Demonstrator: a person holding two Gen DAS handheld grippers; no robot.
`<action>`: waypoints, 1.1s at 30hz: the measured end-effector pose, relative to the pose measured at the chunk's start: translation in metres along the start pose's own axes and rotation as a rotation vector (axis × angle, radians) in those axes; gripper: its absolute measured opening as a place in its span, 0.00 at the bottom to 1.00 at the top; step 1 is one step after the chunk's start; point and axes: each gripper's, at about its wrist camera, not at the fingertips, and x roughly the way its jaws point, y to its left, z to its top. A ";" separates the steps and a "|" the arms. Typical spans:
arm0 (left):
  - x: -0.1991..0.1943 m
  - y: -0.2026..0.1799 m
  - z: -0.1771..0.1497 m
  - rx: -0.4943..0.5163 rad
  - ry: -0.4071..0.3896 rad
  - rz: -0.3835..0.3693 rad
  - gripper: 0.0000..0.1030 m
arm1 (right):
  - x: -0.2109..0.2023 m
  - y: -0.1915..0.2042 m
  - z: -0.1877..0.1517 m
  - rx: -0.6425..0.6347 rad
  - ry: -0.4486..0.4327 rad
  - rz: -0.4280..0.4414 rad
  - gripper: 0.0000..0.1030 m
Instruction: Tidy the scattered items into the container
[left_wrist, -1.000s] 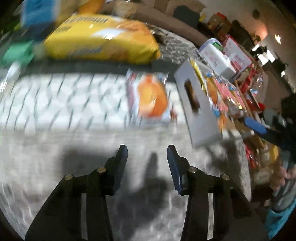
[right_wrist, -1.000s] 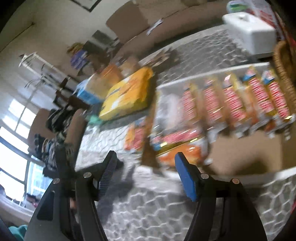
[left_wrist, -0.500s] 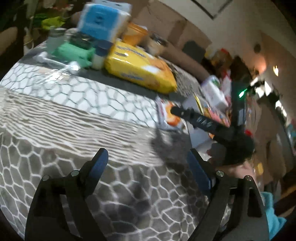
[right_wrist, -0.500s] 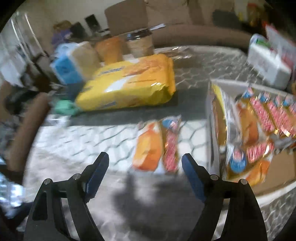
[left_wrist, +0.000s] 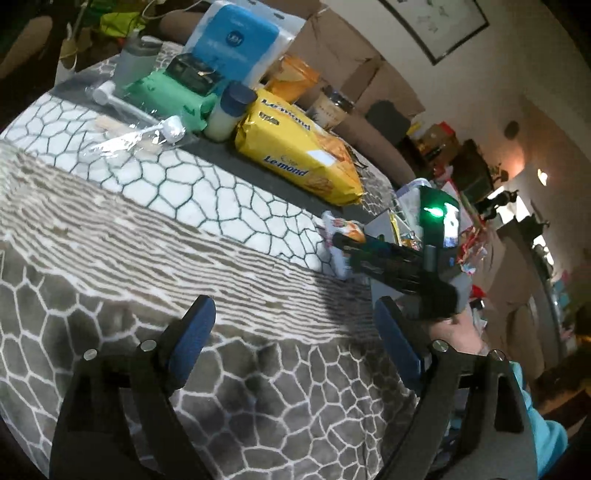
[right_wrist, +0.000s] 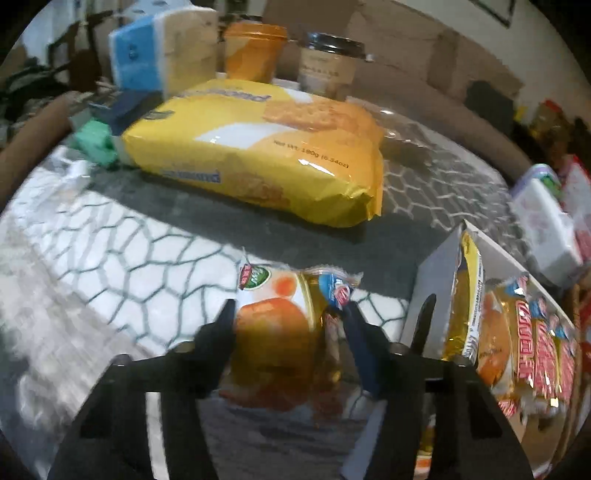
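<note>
Right gripper closing around snack packet

Left gripper gapes; right gripper closing.

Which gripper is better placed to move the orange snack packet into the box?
Right gripper: jaws closing around the orange snack packet beside the box. Left gripper hangs open over bare tablecloth.

Dim indoor light; a wall lamp glows at three o'clock. The right wrist view is blurred, with dark, bent fisheye edges.
</note>
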 end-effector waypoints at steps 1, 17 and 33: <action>0.001 0.002 -0.001 -0.007 0.001 0.003 0.84 | -0.002 -0.003 -0.002 -0.011 0.012 0.011 0.41; 0.016 -0.001 -0.016 -0.024 0.064 -0.068 0.84 | -0.112 0.051 -0.118 -0.384 0.003 0.328 0.40; 0.051 -0.111 -0.083 0.378 0.251 0.032 0.84 | -0.125 -0.057 -0.173 0.354 0.018 0.385 0.69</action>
